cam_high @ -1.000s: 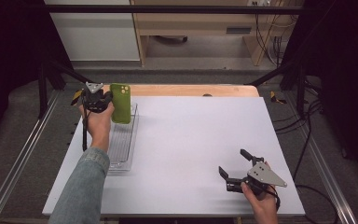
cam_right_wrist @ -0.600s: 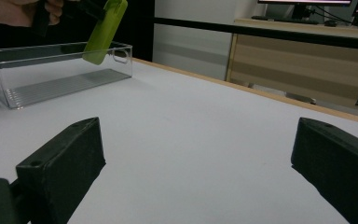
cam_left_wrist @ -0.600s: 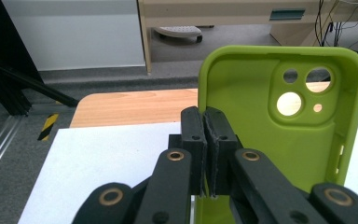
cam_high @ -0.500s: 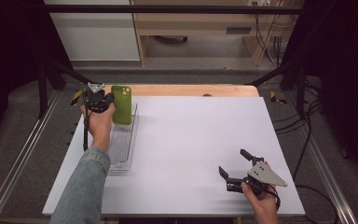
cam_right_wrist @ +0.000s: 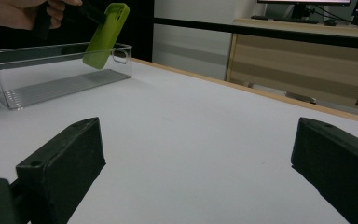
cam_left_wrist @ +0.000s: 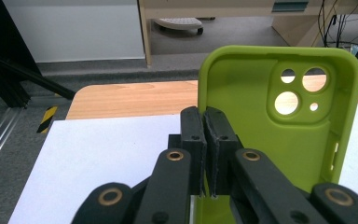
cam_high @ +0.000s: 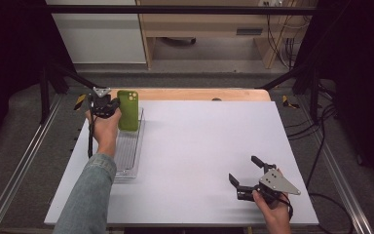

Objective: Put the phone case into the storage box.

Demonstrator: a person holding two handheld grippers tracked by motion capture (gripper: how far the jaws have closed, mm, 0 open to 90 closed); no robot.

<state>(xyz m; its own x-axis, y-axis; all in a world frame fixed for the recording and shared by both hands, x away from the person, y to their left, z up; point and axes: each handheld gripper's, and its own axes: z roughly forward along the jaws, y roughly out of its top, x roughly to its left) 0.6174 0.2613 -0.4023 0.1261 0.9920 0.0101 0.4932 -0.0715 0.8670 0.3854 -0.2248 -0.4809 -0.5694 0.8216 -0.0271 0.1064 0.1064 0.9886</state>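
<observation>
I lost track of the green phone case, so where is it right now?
The phone case is at the far left of the table in the high view, pinched by the left tool and held tilted above the far end of the clear tray.

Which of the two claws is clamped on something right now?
The left claw, at the table's far left over the clear tray: its jaws pinch the green phone case's edge. The right claw, near the front, gapes wide with nothing between its jaws.
</observation>
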